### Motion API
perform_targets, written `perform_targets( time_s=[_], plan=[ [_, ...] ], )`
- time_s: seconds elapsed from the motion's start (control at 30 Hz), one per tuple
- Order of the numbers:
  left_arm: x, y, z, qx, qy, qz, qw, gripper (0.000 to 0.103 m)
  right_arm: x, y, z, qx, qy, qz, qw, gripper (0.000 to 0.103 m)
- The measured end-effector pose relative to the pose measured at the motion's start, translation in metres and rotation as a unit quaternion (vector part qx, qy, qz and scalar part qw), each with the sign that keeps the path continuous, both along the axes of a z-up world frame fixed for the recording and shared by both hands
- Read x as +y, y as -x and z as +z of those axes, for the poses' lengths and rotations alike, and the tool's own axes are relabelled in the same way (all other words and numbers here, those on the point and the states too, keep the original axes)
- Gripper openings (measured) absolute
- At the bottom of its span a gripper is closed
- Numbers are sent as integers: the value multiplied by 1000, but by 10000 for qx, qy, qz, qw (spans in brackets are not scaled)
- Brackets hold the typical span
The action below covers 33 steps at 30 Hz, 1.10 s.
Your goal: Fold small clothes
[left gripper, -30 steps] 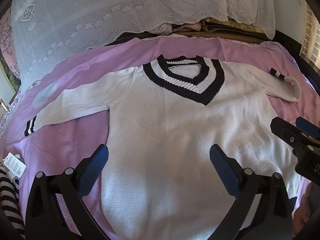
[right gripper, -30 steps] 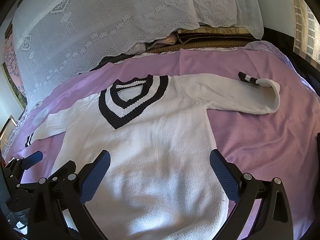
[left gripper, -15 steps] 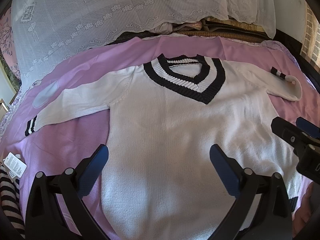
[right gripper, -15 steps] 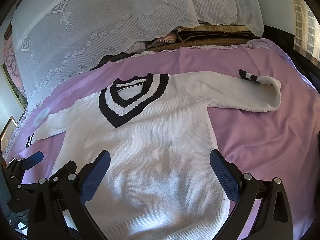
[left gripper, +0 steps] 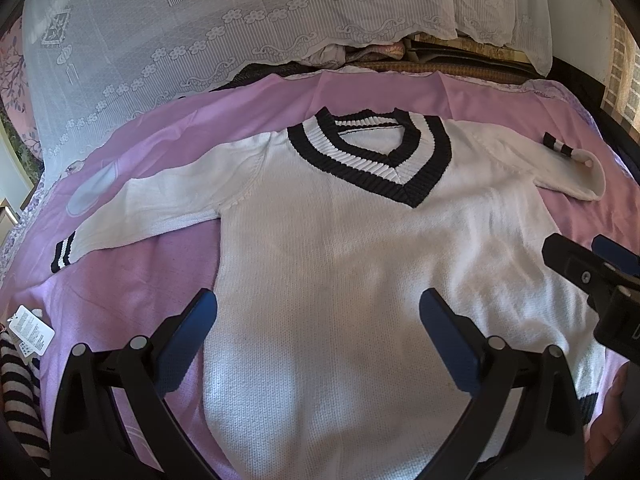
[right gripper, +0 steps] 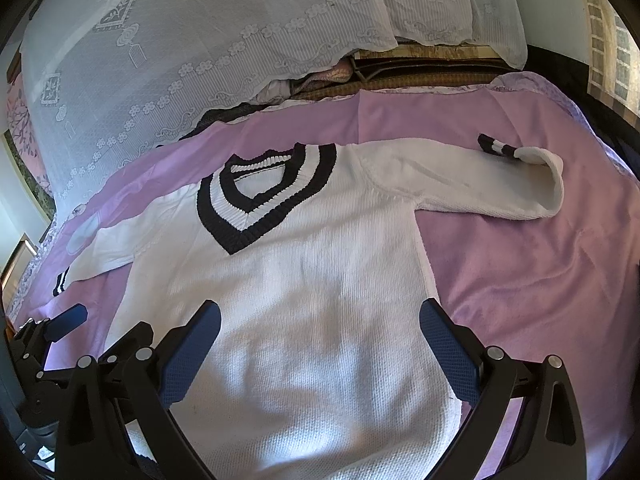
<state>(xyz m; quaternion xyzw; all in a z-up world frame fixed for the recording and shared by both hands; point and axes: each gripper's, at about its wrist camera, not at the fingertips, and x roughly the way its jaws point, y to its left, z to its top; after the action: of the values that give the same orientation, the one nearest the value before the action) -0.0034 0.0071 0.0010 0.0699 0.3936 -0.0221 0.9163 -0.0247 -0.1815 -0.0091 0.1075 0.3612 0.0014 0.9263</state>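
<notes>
Left gripper (left gripper: pixel 318 320): jaws spread wide, holding nothing, poised over the lower body of the sweater.
Right gripper (right gripper: pixel 320 330): jaws also wide apart, gripping nothing, over the sweater's lower right side.
Sweater (left gripper: pixel 360 272): white knit with a black-and-white striped V-neck, spread flat, front up, on the purple bedsheet (left gripper: pixel 152 276).
Sleeves: left one stretched out straight; right one bent back at the cuff (right gripper: pixel 496 146).
Striped garment (left gripper: pixel 18 404): with a paper tag (left gripper: pixel 30 330), at the sheet's left edge.
Lace cloth (left gripper: pixel 200 20): draped behind the bed.
</notes>
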Motion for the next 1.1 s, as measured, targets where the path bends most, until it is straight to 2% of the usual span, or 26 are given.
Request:
perform_targets(
  time_s=[0.6,0.77,0.9,1.1],
  plan=[
    [11,0,-3,74,19,-4,10000,99,-5,-2,-1,-77,153,-65,9998,100],
    [19,-15,-16,376,-167,177,9990,99,-18,-8,-2,-149,372,-321,9987,100],
    [23,-25,-29,579,-238,157,9979,99,-36,-19,-7,-6,458,-536,9975,100],
    [41,-42,-45,1095,285,-25,9936,99,-64,-34,-19,349,527,-817,9947,100]
  ],
)
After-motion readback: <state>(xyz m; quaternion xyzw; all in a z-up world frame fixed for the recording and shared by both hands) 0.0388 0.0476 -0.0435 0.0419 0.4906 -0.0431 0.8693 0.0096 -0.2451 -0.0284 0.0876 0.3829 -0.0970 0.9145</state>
